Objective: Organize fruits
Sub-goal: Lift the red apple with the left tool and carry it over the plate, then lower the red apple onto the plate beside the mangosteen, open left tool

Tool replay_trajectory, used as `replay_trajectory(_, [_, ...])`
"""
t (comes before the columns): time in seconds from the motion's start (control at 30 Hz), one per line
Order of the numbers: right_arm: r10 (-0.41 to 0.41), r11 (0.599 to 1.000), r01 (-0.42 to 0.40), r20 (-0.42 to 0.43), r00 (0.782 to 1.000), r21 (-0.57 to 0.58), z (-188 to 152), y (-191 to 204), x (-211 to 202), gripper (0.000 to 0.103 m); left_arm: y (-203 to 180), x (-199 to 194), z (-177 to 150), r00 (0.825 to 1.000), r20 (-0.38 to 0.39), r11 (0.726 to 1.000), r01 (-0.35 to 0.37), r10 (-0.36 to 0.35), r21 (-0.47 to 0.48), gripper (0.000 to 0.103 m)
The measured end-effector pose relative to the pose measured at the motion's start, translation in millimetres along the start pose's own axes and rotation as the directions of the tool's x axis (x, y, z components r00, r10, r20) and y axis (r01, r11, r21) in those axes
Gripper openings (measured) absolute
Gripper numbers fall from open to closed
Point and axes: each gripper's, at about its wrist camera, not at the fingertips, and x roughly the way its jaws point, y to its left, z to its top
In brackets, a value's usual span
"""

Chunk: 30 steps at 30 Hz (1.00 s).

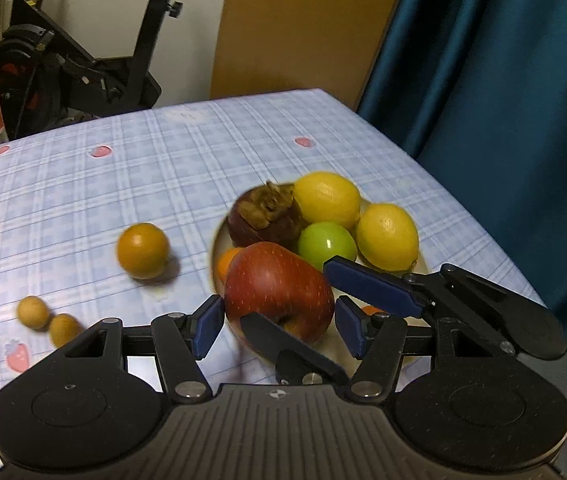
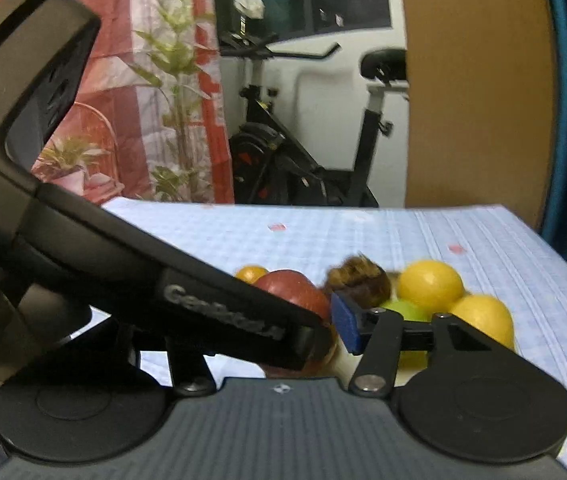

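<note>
A big red apple (image 1: 279, 292) sits between the blue pads of my left gripper (image 1: 279, 328), which close on its sides just above the cream plate (image 1: 214, 248). My right gripper (image 2: 281, 324) reaches in from the right. One of its fingers (image 1: 371, 286) lies behind the apple and the other crosses in front. Its right pad (image 2: 346, 322) stands a little off the apple (image 2: 295, 292); the left gripper's body hides the other pad. The plate holds a mangosteen (image 1: 263, 216), two lemons (image 1: 327, 198), a green fruit (image 1: 325, 242) and a small orange (image 1: 227, 260).
An orange (image 1: 142, 250) and two small brown fruits (image 1: 33, 312) lie on the blue checked tablecloth (image 1: 123, 168) left of the plate. The table's right edge runs close by a blue curtain (image 1: 503, 100). An exercise bike (image 1: 63, 64) and a brown board (image 1: 303, 24) stand beyond the far edge.
</note>
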Motion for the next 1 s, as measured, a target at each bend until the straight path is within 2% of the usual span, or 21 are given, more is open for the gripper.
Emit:
replay_trajectory(0.23, [-0.025, 0.998, 0.027, -0.032, 0.999, 0.053, -2.3, -17.3, 6.0, 0.055, -7.1, 14.8, 3.3, 0.999, -0.041, 1.0, 0.015, -0.015, 0.004, 0.062])
replay_trajectory(0.37, [-0.029, 0.997, 0.031, -0.032, 0.999, 0.077, -4.4, -22.2, 5.2, 0.055, -10.1, 16.4, 2.9, 0.999, -0.037, 1.0, 0.013, -0.012, 0.027, 0.062])
replay_trajectory(0.47, [-0.04, 0.995, 0.042, -0.027, 0.999, 0.086, -5.7, -25.0, 6.5, 0.055, -7.7, 17.9, 7.1, 0.999, -0.032, 0.999, 0.031, -0.03, 0.011, 0.061])
replay_trajectory(0.53, [-0.045, 0.996, 0.046, -0.017, 0.999, 0.079, -7.5, -25.7, 6.7, 0.055, -2.5, 15.6, 7.7, 0.999, -0.018, 0.999, 0.047, -0.048, -0.027, 0.057])
replay_trajectory(0.67, [-0.063, 0.998, 0.063, -0.006, 0.998, 0.027, -11.0, -19.5, 8.6, 0.058, 4.7, 5.7, 4.7, 0.996, 0.038, 0.993, 0.083, -0.08, -0.086, 0.057])
replay_trajectory(0.8, [-0.071, 0.997, 0.071, -0.009, 0.997, 0.016, -13.4, -17.7, 10.7, 0.063, 14.4, -3.6, -0.1, 0.994, 0.074, 0.987, 0.089, -0.08, -0.136, 0.057])
replay_trajectory(1.0, [-0.077, 0.997, 0.077, 0.0, 0.997, 0.027, -13.8, -19.1, 9.4, 0.063, 39.6, -29.1, -9.8, 0.989, 0.149, 0.98, 0.016, 0.013, -0.197, 0.057])
